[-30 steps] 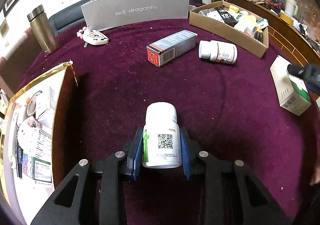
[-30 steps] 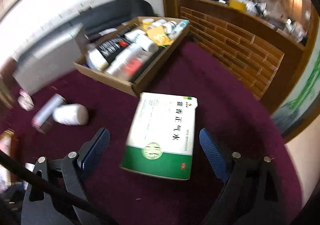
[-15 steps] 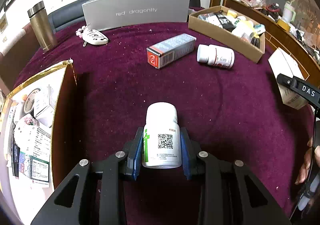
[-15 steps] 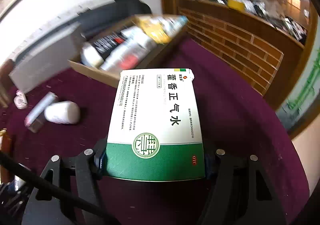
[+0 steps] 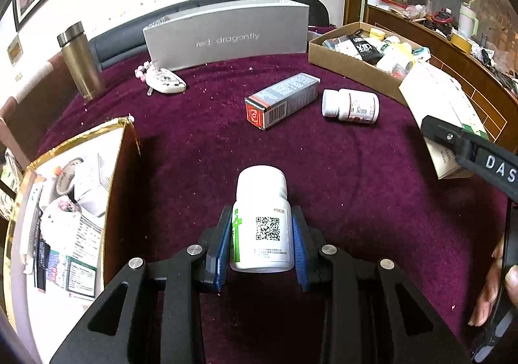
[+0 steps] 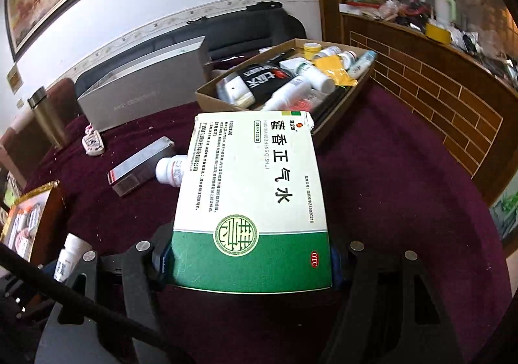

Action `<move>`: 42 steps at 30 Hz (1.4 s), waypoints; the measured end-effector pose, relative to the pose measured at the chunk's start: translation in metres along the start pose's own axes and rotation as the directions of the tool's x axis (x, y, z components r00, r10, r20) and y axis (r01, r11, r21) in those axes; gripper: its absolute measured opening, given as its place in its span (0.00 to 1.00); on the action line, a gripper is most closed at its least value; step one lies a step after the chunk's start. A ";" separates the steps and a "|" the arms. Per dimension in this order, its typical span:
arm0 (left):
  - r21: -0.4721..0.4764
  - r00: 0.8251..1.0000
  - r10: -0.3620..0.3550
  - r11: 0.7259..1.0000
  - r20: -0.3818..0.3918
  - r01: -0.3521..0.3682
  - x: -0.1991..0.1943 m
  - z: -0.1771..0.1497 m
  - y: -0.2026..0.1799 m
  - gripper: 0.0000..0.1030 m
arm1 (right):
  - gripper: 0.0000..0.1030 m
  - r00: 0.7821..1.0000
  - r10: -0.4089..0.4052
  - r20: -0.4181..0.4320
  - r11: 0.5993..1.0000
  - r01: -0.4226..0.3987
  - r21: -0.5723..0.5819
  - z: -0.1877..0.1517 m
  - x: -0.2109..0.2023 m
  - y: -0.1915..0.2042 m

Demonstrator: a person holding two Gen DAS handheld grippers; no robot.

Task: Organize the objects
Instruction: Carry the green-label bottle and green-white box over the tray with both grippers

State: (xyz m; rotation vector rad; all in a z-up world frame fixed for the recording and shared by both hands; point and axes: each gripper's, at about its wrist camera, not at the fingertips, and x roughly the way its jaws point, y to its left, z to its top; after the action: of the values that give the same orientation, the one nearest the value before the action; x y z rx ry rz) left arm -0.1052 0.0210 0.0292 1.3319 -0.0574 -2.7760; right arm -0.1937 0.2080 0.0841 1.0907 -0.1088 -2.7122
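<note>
Medicine items sit scattered on a maroon tablecloth (image 5: 200, 144). Left wrist view: left gripper (image 5: 261, 247) pinches a white pill bottle (image 5: 261, 218) between blue pads, QR label facing the camera, bottle upright at 6 o'clock. Only this view shows the person's fingers (image 5: 489, 292) at 4 o'clock and the contents of the gold-edged box (image 5: 74, 202) at 8 o'clock. Right wrist view: right gripper (image 6: 251, 262) clamps the green end of a green-and-white medicine carton (image 6: 251, 189), which is held off the cloth and points toward 12 o'clock; only here is its printed face legible. Both views show the cardboard tray (image 6: 207, 95) of supplies, a second white bottle (image 5: 351, 105) lying beside a grey-and-red box (image 5: 281, 100), a grey shoebox (image 5: 226, 37) and a metal flask (image 5: 81, 60).
</note>
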 end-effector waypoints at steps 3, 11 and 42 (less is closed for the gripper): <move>0.000 1.000 0.006 1.000 0.012 -0.006 -0.002 0.000 0.001 0.28 | 0.66 1.000 0.016 0.001 1.000 -0.016 -0.012 -0.001 0.000 0.004; -0.009 0.999 0.022 1.000 0.037 -0.021 -0.009 0.001 0.002 0.28 | 0.66 1.000 0.029 0.005 0.999 -0.029 -0.036 -0.002 -0.002 0.011; -0.158 0.994 0.029 0.987 0.105 -0.012 -0.106 -0.049 0.097 0.28 | 0.67 0.968 0.244 -0.057 0.960 -0.250 -0.124 -0.043 -0.046 0.089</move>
State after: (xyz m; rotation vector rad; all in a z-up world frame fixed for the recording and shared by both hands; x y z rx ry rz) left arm 0.0029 -0.0683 0.0872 1.1387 0.1385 -2.7664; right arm -0.1169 0.1320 0.0973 1.0209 -0.0554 -2.4367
